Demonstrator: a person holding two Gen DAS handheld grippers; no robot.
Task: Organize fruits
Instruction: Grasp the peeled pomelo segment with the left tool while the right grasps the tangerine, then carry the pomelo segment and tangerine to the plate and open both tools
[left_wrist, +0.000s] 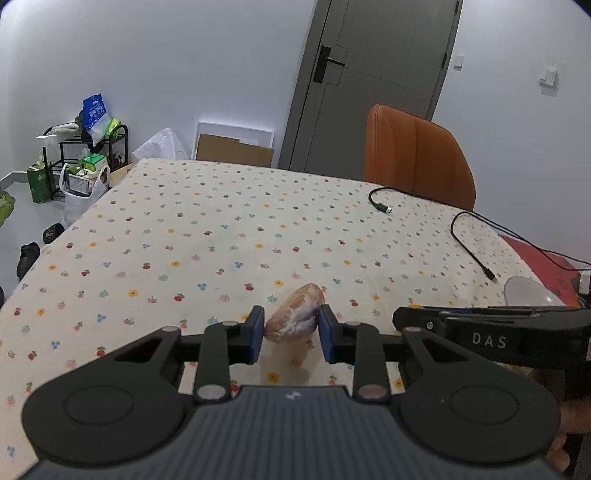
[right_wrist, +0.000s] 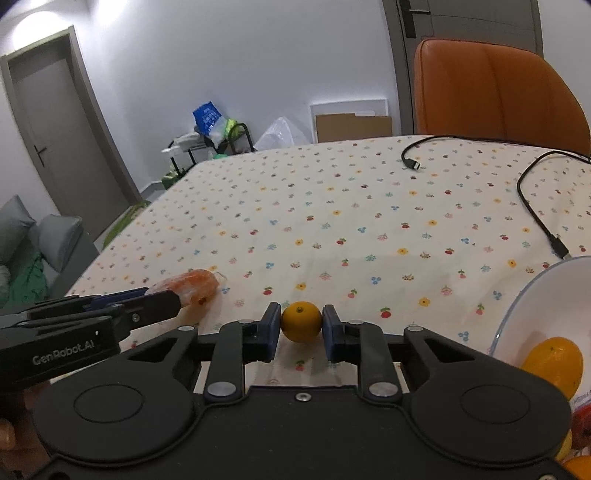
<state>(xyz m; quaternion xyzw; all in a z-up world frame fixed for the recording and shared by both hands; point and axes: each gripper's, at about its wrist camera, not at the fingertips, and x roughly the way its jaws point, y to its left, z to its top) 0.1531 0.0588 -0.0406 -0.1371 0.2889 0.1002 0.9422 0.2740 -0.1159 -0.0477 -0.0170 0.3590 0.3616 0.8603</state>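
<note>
The left gripper is clamping a pinkish fruit wrapped in clear film. The right gripper is pinching a small round orange, just left of the white bowl. The bowl is running off the frame edge, showing another orange inside. Left of the bowl, a flower-print tablecloth is spreading toward an orange chair and grey door.

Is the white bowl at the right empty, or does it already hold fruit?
Not empty. The right wrist view shows an orange fruit lying inside the white bowl. Its lower part is cut off, so the full contents cannot be told.
</note>
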